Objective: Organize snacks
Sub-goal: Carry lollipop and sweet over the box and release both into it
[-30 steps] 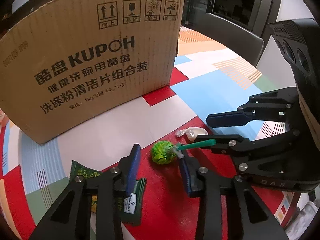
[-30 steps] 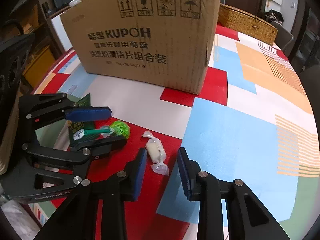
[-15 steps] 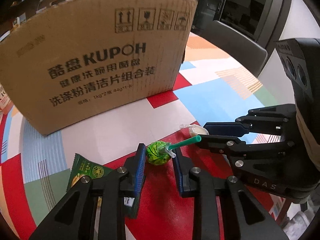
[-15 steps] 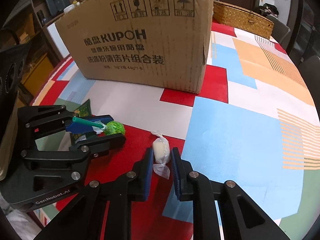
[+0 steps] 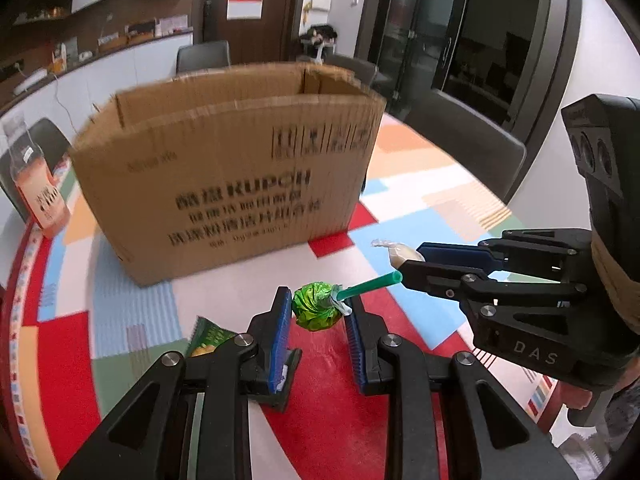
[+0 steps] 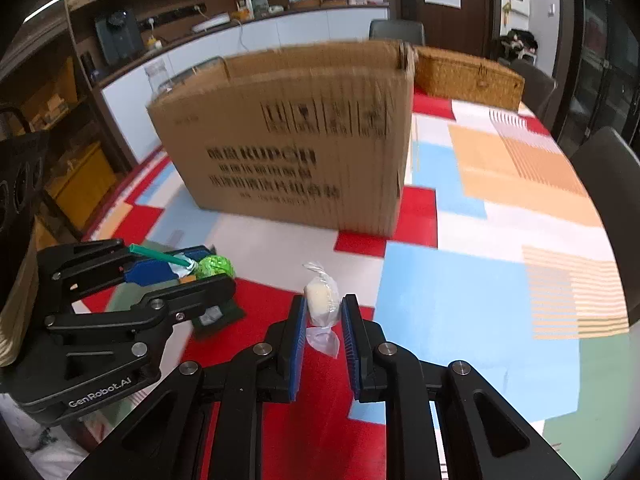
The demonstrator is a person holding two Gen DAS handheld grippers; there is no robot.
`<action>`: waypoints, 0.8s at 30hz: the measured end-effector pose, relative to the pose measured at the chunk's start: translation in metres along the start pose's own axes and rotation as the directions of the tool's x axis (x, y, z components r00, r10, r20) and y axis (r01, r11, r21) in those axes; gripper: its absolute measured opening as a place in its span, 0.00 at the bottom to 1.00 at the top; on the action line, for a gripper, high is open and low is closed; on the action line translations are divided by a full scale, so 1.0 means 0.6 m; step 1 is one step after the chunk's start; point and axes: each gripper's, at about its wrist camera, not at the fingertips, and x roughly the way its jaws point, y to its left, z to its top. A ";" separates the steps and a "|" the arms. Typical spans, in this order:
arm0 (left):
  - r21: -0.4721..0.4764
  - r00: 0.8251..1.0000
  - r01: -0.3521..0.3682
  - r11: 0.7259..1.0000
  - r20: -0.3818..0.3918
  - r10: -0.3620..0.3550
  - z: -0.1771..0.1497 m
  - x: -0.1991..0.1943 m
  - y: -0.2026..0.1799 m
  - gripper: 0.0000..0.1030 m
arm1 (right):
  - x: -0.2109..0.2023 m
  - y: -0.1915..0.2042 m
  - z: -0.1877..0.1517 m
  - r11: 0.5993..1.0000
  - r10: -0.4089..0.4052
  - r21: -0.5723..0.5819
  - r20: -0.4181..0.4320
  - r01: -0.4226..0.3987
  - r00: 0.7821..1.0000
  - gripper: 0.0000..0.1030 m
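Both grippers have risen off the bench point(image 6: 460, 300): left fingers point(image 5: 282, 320) clenched on the light, crinkly lollipop point(image 5: 316, 307), right fingers point(image 6: 299, 328) closing on the soft wrapped candy point(image 6: 320, 306).

A box point(image 5: 224, 184) stands on the table point(image 6: 460, 288), behind both grippers. A bottle point(image 5: 34, 184) stands left of it, a basket point(image 6: 468, 76) behind.

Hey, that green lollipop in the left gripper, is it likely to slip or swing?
The lollipop is pinched by its round foil head, so it may pivot. Its stick juts sideways, free. It looks light, and crinkled foil probably grips the pads fairly well.
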 end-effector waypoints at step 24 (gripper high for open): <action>0.051 0.950 -0.158 0.986 0.281 0.137 0.108 -0.128 0.037 0.26 | -0.093 0.050 0.128 0.998 0.030 -0.066 0.267 -0.013 0.963 0.19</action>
